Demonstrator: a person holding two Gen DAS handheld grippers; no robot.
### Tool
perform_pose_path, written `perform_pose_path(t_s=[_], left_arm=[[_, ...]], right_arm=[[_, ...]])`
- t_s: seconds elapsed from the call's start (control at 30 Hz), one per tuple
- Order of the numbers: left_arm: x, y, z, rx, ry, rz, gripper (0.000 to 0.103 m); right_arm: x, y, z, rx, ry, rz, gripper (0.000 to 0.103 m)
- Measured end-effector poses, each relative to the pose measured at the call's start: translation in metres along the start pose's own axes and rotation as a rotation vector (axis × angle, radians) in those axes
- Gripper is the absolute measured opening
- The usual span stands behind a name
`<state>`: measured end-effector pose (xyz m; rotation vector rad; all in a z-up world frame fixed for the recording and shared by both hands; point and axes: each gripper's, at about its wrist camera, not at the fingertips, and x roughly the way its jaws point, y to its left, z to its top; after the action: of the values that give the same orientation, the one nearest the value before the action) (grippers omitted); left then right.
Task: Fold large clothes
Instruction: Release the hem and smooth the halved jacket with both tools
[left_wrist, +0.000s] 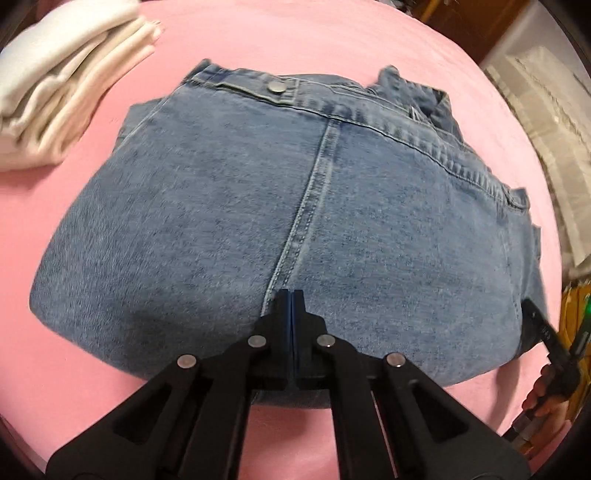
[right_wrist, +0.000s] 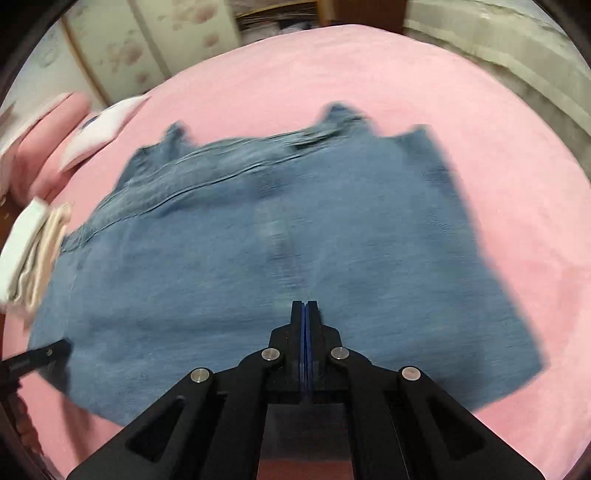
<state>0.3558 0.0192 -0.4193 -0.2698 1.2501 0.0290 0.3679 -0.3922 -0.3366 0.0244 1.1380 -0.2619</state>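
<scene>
When looking from the left wrist, see first the left gripper (left_wrist: 291, 295), its black fingers pressed together with nothing pinched. Find its tips over the near part of the blue denim clothes (left_wrist: 258, 203), right by the long seam; cannot tell if touching or just above. Look to the right edge for the right gripper (left_wrist: 539, 325), its tip at the side of the denim, with a hand (left_wrist: 550, 395) around its handle.

From the right wrist, see the right gripper pressed together too, with nothing pinched, over the near middle of the same denim, all blurry there. Spot the left gripper's tip poking in at the low left corner of the cloth.

Find the denim folded flat in the middle of the pink bed cover (left_wrist: 369, 55). Farther up, note a round metal button (left_wrist: 277, 86) on the band along the far edge. Beside the denim, toward the far left, see a pile of folded white clothes (left_wrist: 55, 81). Past that, in the right wrist view, make out pink pillows (right_wrist: 48, 147) and a wall with flowers (right_wrist: 122, 48).
</scene>
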Motion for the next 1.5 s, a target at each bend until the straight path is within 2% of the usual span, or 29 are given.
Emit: perform_pose_path(t_s=[0.07,0.17,0.23,0.3,0.33,0.37,0.43,0.53,0.63,0.7,0.8,0.93,1.0,1.07,1.17,1.2,1.23,1.27,1.3,1.4,1.5], left_arm=[[0.001,0.003,-0.003,-0.019,0.0,0.009,0.001],[-0.002,0.002,-0.007,-0.02,-0.004,0.049,0.001],[-0.006,0.012,-0.012,-0.043,-0.012,0.115,0.001],[-0.008,0.031,-0.017,-0.079,-0.005,0.186,0.001],[-0.01,0.038,-0.018,-0.082,0.001,0.175,0.001],[-0.014,0.042,-0.017,-0.072,0.004,0.163,0.001],[-0.018,0.042,-0.014,-0.029,0.022,0.185,0.001],[-0.028,0.033,-0.009,0.02,0.04,0.178,0.001],[-0.036,0.019,-0.005,0.039,0.027,0.106,0.001],[-0.03,-0.003,0.002,0.074,0.021,0.082,0.001],[-0.019,-0.025,0.006,0.089,0.02,0.022,0.001],[0.009,-0.047,0.014,0.152,0.042,-0.036,0.001],[0.023,-0.054,0.017,0.176,0.045,-0.071,0.001],[0.037,-0.057,0.019,0.185,0.033,-0.051,0.001],[0.046,-0.048,0.025,0.159,0.001,-0.011,0.001],[0.045,-0.04,0.028,0.136,-0.011,-0.028,0.001],[0.041,-0.031,0.032,0.113,-0.03,-0.05,0.001],[0.037,-0.022,0.034,0.107,-0.057,-0.025,0.001],[0.035,-0.015,0.037,0.115,-0.075,0.009,0.001],[0.041,0.015,0.045,0.125,-0.082,0.093,0.001],[0.048,0.056,0.058,0.104,-0.113,0.104,0.001]], right_arm=[[0.002,-0.03,-0.004,0.042,0.003,-0.057,0.0],[0.005,-0.069,-0.009,0.103,0.009,-0.058,0.0],[0.0,-0.082,-0.012,0.068,0.009,-0.155,0.0],[0.003,-0.094,-0.012,0.08,0.047,-0.288,0.0],[0.005,-0.111,-0.015,0.156,0.083,-0.278,0.0],[0.005,-0.122,-0.016,0.225,0.102,-0.227,0.0],[-0.008,-0.14,-0.018,0.331,0.098,-0.156,0.0],[-0.029,-0.143,-0.018,0.37,0.094,-0.134,0.0],[-0.047,-0.119,-0.018,0.364,0.104,-0.065,0.0],[-0.056,-0.095,-0.016,0.352,0.111,0.021,0.0],[-0.059,-0.037,-0.011,0.289,0.132,0.172,0.0],[-0.059,0.056,-0.011,0.083,0.127,0.354,0.0],[-0.055,0.097,-0.013,-0.019,0.127,0.404,0.0],[-0.045,0.135,-0.014,-0.099,0.107,0.43,0.0],[-0.035,0.151,-0.021,-0.132,0.056,0.346,0.0],[-0.025,0.149,-0.019,-0.126,0.061,0.298,0.0],[-0.018,0.146,-0.02,-0.104,0.064,0.289,0.0],[-0.007,0.144,-0.013,-0.076,0.063,0.29,0.0],[-0.006,0.134,-0.011,-0.051,0.056,0.267,0.0],[0.002,0.098,-0.006,-0.055,0.032,0.119,0.0],[0.009,0.057,0.0,-0.084,0.019,-0.038,0.0]])
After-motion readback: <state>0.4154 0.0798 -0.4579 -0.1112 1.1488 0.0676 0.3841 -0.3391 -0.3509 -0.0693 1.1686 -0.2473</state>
